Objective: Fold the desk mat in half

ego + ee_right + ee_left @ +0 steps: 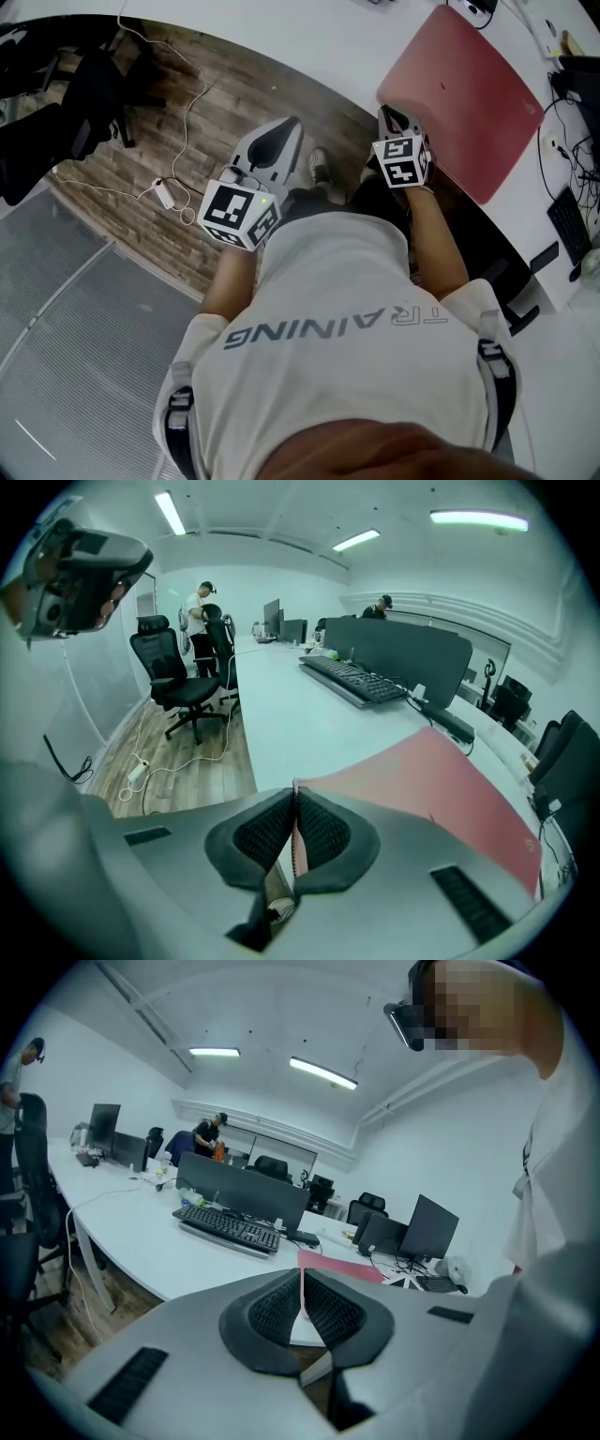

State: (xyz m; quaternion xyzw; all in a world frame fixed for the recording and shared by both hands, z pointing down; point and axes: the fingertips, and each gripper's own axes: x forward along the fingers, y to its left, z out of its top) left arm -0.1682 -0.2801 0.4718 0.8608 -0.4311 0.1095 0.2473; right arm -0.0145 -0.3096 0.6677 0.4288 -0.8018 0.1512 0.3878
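The red desk mat lies flat on the white desk at the upper right. My right gripper is at the mat's near left corner. In the right gripper view it is shut on the thin edge of the mat, which spreads away to the right. My left gripper hangs over the wooden floor, left of the desk edge and apart from the mat. Its jaws stand shut with nothing held; the mat shows far off beyond them.
A black keyboard and cables lie on the desk right of the mat. A power strip with a white cord lies on the floor, and office chairs stand at the far left. Another keyboard and monitors sit further along the desk.
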